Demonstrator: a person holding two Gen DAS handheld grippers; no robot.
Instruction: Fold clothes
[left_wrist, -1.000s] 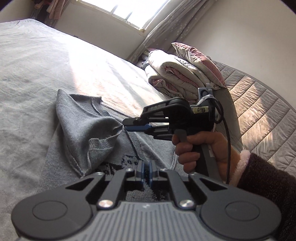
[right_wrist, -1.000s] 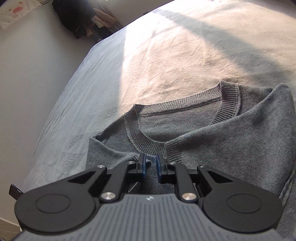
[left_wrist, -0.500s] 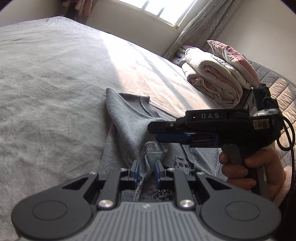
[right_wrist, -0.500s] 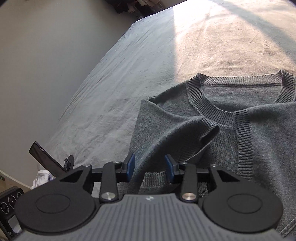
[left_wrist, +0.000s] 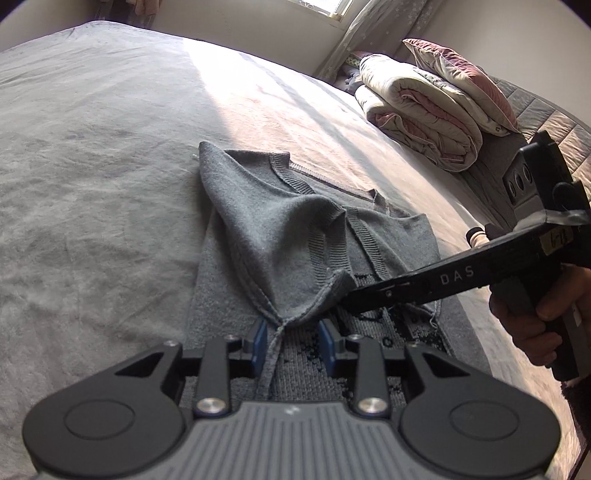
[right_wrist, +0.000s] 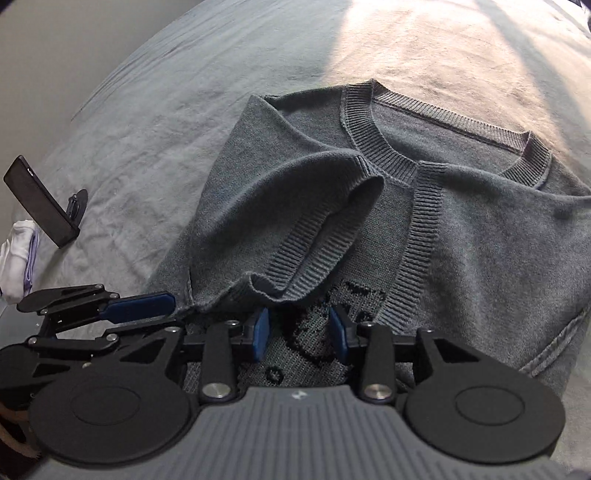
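A grey knit sweater (left_wrist: 280, 229) lies on the bed with both sleeves folded in over its chest; it also fills the right wrist view (right_wrist: 461, 229). The left sleeve's ribbed cuff (right_wrist: 295, 266) lies loose near both grippers. My left gripper (left_wrist: 293, 341) is open, with the sleeve's seam edge lying between its blue pads, not pinched. My right gripper (right_wrist: 299, 334) is open over the sweater's black pattern and holds nothing. The right gripper also shows from the side in the left wrist view (left_wrist: 369, 295).
The grey bed sheet (left_wrist: 92, 166) spreads around the sweater, sunlit at the far side. A folded quilt and pillow (left_wrist: 424, 118) lie at the headboard. A black phone on a stand (right_wrist: 40, 201) and white cloth (right_wrist: 18, 258) sit at the bed's left edge.
Both grippers have opened and let go of the sleeve. They have drawn back toward the sweater's hem, and the sleeve now lies loose on the chest.
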